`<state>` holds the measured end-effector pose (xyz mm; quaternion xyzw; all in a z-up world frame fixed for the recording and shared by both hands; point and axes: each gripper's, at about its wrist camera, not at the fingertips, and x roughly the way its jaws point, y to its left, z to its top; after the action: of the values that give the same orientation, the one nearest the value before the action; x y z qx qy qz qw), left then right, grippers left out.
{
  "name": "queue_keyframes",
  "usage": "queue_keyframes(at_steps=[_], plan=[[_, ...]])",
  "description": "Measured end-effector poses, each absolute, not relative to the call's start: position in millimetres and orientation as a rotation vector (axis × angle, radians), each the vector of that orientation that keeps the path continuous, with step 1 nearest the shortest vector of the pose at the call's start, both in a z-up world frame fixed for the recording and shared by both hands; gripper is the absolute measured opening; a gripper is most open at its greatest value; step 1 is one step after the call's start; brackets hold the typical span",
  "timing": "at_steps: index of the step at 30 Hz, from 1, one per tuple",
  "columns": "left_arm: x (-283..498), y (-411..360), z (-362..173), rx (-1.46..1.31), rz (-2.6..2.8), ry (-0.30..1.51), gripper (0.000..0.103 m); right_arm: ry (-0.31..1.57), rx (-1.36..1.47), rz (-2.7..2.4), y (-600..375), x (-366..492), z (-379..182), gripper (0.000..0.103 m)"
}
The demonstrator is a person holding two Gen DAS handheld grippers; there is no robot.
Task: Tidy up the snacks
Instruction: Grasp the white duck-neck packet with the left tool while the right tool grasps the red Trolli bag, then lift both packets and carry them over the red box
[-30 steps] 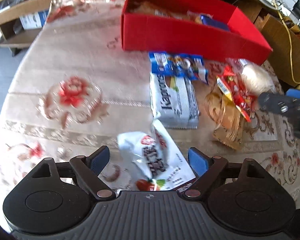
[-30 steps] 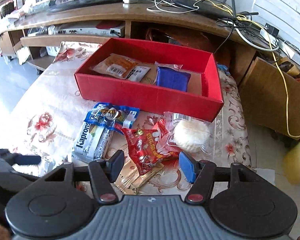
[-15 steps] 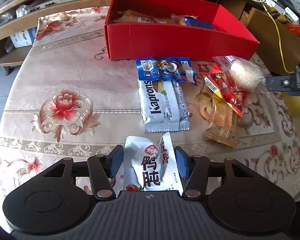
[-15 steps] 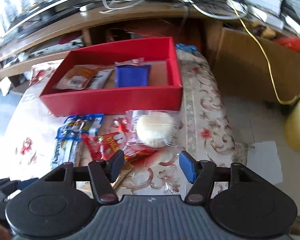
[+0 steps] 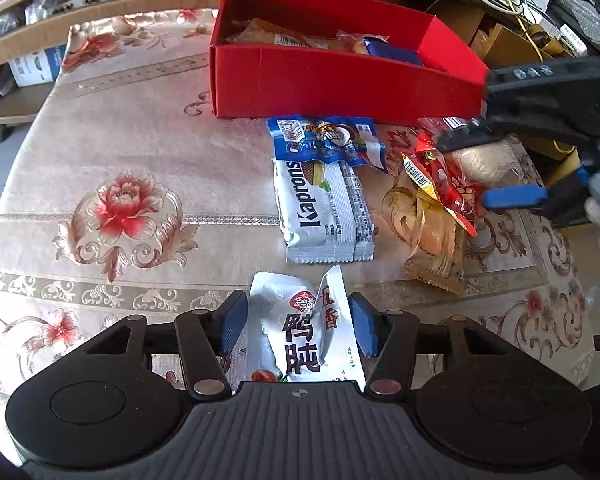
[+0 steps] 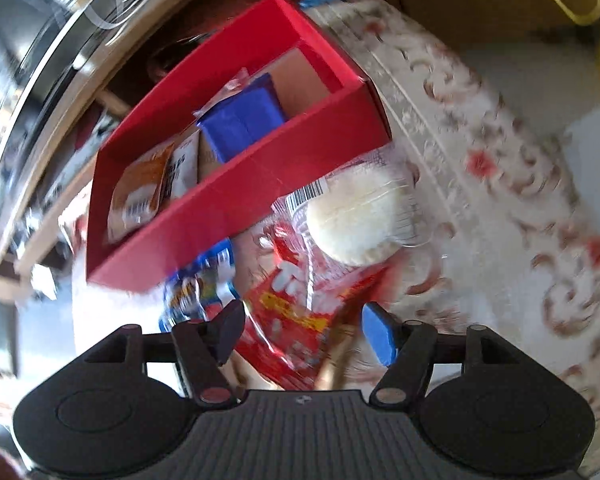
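My left gripper (image 5: 296,326) is shut on a white snack pouch (image 5: 304,332) with red and black Chinese print, held above the table. A red box (image 5: 340,76) (image 6: 236,200) at the back holds an orange packet (image 6: 140,192) and a blue packet (image 6: 240,120). In front of it lie a blue packet (image 5: 324,140), a white Kaprons wafer pack (image 5: 324,208), a golden packet (image 5: 436,236), a red packet (image 5: 444,176) (image 6: 296,320) and a clear-wrapped round white cake (image 6: 356,220). My right gripper (image 6: 304,330) (image 5: 472,168) is open, tilted, its fingers on either side of the red packet.
A floral tablecloth (image 5: 120,208) covers the table. A wooden shelf unit (image 5: 28,32) with cables and boxes stands behind it. A cardboard box (image 5: 512,44) sits at the back right, off the table edge.
My left gripper closed on the white pouch and lifted it slightly. My right gripper rolled sideways and dropped down toward the red packet and round cake.
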<state>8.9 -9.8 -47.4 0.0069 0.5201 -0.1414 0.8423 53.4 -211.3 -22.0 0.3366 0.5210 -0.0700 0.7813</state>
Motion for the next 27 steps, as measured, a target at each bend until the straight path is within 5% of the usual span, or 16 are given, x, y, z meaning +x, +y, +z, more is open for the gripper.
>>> queue_keyframes(at_steps=[6, 10, 17, 25, 27], plan=[[9.3, -10.2, -47.2, 0.026, -0.313, 1.092, 0.063, 1.145, 0.646, -0.164, -190.9, 72.2, -34.6, 0.081], [8.3, -10.6, -48.0, 0.047, -0.321, 1.089, 0.063, 1.149, 0.447, -0.125, -171.7, 72.3, -31.3, 0.066], [0.7, -11.9, -47.7, 0.080, -0.344, 1.091, 0.064, 1.183, 0.278, -0.028, -162.8, 42.4, -27.1, 0.059], [1.6, -11.9, -50.9, 0.099, -0.310, 1.090, 0.086, 1.189, 0.212, -0.020, -163.6, 20.9, -27.1, 0.059], [1.5, -15.2, -53.0, 0.126, -0.303, 1.084, 0.089, 1.208, 0.203, -0.018, -159.5, 30.6, -32.3, 0.068]])
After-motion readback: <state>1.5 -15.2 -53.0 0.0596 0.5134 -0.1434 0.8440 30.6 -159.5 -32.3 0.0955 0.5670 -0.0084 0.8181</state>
